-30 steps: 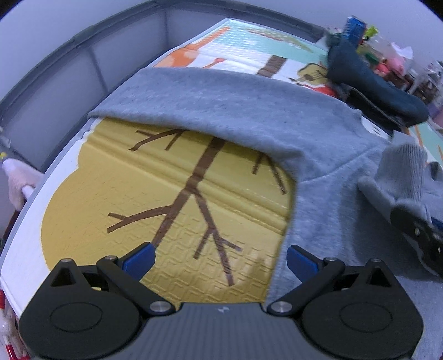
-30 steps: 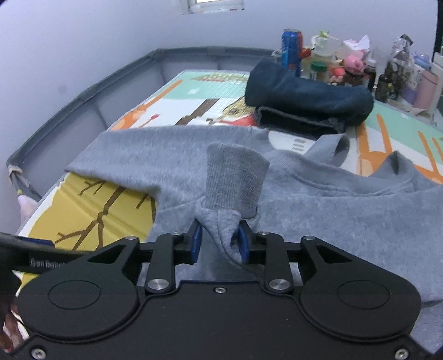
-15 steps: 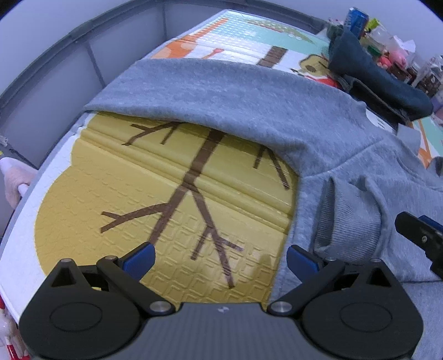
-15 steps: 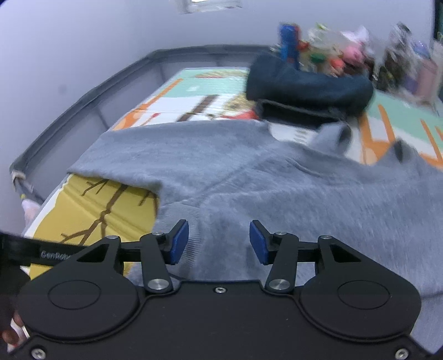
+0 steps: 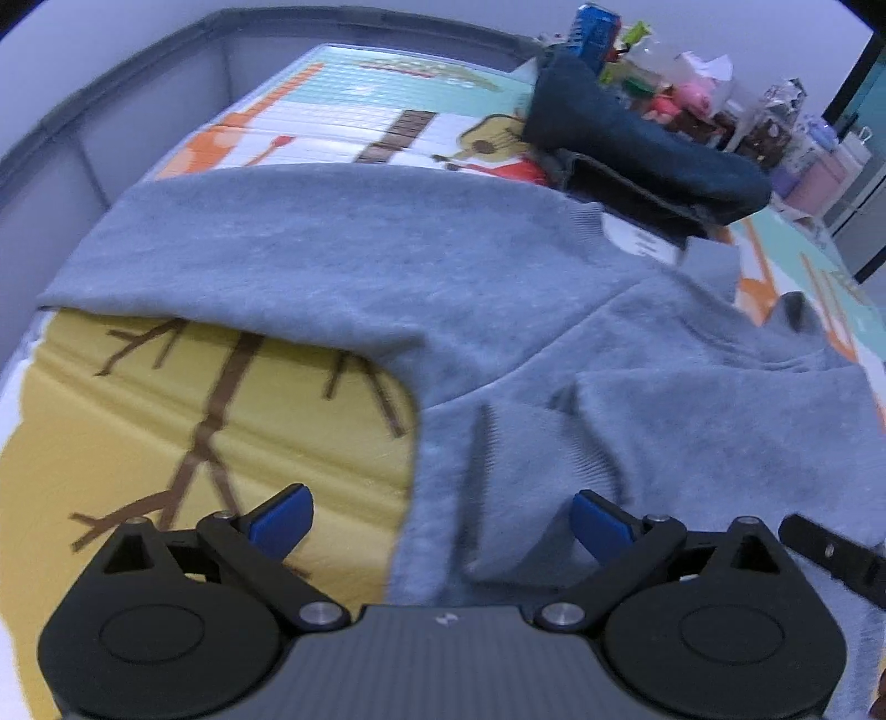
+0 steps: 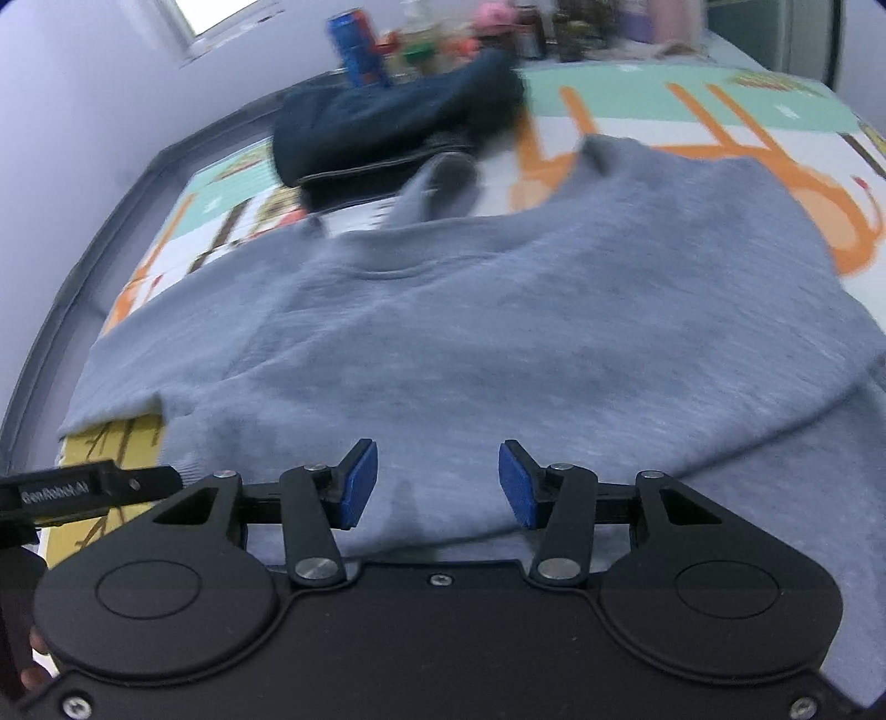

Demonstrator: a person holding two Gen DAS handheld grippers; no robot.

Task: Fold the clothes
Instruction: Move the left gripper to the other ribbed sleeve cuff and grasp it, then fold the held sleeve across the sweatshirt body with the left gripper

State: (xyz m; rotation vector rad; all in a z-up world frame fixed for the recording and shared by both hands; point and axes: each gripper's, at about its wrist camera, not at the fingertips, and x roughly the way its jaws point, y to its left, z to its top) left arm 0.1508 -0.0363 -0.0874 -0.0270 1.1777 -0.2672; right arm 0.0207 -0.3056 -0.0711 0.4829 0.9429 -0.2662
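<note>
Play mat (image 5: 183, 421), printed with yellow tree and orange animals, under everything; grey padded rail (image 5: 111, 72) round the far edge. Likely serves as the flat folding ground, soft and wide enough to take a whole garment.

Grey sweatshirt (image 6: 498, 332) spread flat across the mat, ahead of both sets of jaws and running under them. Laid out broad, probably so sleeves and sides can be turned inward one at a time. One sleeve (image 5: 266, 266) stretched out ahead and left of the left jaws, lying over the yellow print. Ribbed cuff (image 5: 531, 471) resting on the body panel just ahead of the left jaws and between them, so that sleeve seems already brought in over the chest. Collar (image 6: 443, 188) at the far side, standing up a little, well ahead of the right jaws.

Dark navy garment (image 5: 637, 144) bundled beyond the collar, apart from the grey one; perhaps set aside. Clutter of cans and bottles (image 6: 360, 50) behind it, blurred.

Left gripper (image 5: 440, 523): jaws spread wide, gripping nothing, low over the sweatshirt's near edge where fabric meets mat. Right gripper (image 6: 437, 484): jaws parted, empty, hovering over the lower body panel.

Fabric: heather grey fleece, thick, soft creases near the shoulder, ribbing at cuff and hem. Partly folded by the look, sides still broad.
</note>
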